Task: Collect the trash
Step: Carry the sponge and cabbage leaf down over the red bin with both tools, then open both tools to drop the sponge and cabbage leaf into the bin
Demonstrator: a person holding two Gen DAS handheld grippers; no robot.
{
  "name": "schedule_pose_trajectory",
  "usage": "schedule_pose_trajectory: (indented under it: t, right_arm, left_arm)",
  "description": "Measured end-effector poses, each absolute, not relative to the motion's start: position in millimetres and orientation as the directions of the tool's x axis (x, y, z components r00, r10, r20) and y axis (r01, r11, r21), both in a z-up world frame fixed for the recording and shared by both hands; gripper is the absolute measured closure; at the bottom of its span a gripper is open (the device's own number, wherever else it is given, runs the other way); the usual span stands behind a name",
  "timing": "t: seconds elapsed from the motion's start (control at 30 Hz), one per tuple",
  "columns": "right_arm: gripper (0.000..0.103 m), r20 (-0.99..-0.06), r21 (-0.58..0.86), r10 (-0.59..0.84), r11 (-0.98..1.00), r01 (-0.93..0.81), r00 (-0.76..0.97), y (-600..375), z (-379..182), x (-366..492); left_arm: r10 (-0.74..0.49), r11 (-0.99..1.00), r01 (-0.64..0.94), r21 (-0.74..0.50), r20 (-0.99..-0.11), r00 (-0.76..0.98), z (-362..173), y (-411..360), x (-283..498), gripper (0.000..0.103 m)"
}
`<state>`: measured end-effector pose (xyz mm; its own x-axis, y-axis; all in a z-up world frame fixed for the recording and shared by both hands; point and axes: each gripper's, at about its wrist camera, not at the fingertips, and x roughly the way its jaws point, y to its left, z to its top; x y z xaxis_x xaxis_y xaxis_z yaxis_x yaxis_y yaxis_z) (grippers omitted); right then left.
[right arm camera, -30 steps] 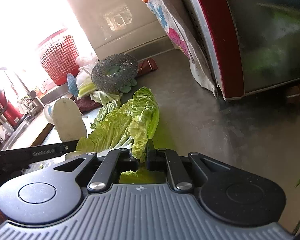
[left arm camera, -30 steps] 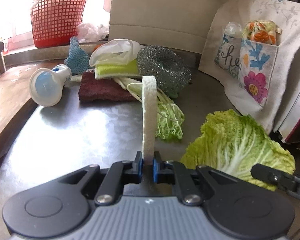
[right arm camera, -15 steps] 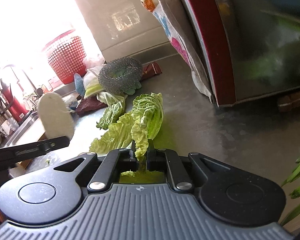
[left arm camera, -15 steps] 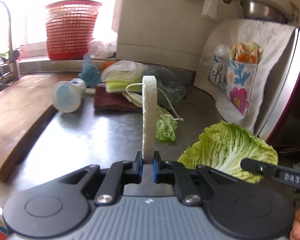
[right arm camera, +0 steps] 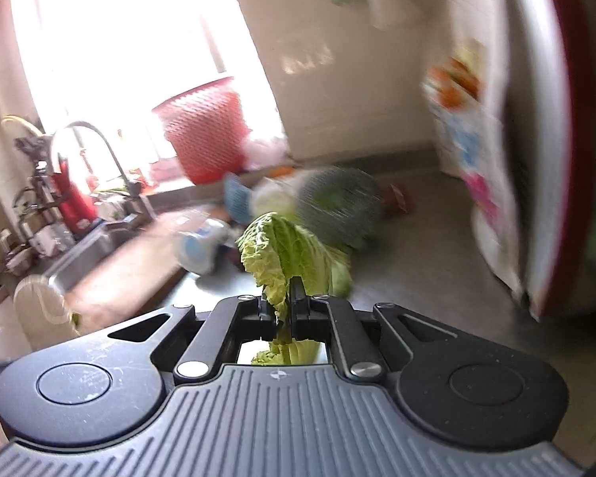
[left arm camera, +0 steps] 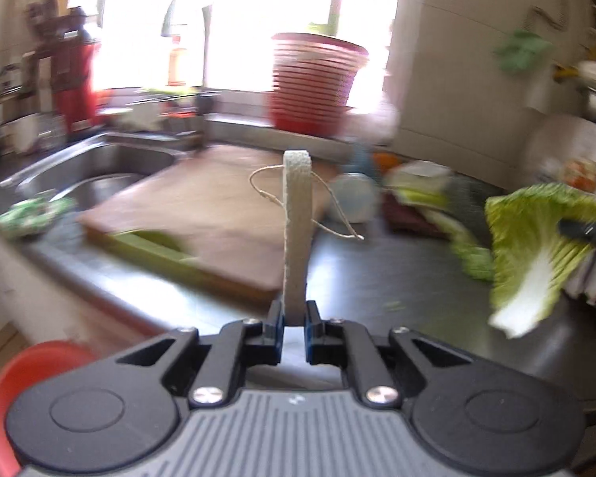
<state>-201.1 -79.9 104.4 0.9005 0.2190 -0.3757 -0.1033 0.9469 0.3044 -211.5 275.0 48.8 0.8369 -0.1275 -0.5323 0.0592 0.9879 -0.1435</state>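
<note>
1. Left gripper point(left arm camera: 294, 320) clamps a white foam strip point(left arm camera: 297, 234), upright, thin string point(left arm camera: 266, 194) hanging off it, above the counter point(left arm camera: 377, 278).
2. Right gripper point(right arm camera: 284, 312) pinches a cabbage leaf point(right arm camera: 286, 250), lifted clear.
3. Wooden board point(left arm camera: 210, 214) and sink point(left arm camera: 99, 171) lie behind, blurred.

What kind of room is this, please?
Most likely a home kitchen: a steel sink set into the counter, a wooden cutting board beside it, and a curved tap by the bright window.
</note>
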Motion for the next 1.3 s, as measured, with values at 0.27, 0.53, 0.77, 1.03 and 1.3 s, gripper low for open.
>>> schedule_pose_trajectory:
  t: [0.27, 0.53, 0.77, 1.03, 1.3]
  right_arm:
    - [0.096, -0.34, 0.361, 0.456, 0.871, -0.334, 0.822, 8, 145, -176]
    - [0.096, -0.387, 0.46, 0.717, 0.695, -0.553, 0.579, 139, 135, -140]
    - [0.095, -0.511, 0.503, 0.772, 0.625, -0.597, 0.378, 243, 79, -111]
    - [0.092, -0.684, 0.5, 0.703, 0.646, -0.577, 0.195, 307, -1, -93]
    - [0.035, -0.747, 0.45, 0.643, 0.674, -0.586, 0.166, 322, -25, -90]
  left_arm:
    - [0.072, 0.98, -0.169, -0.107, -0.6, 0.797, 24, 371, -234, 0.096]
    - [0.183, 0.948, -0.31, -0.078, -0.661, 0.727, -16, 432, -239, 0.096]
    - [0.206, 0.924, -0.373, -0.084, -0.713, 0.67, -57, 459, -234, 0.096]
    - [0.18, 0.903, -0.413, -0.116, -0.771, 0.611, -93, 471, -218, 0.096]
    - [0.155, 0.894, -0.432, -0.121, -0.82, 0.551, -108, 480, -210, 0.074]
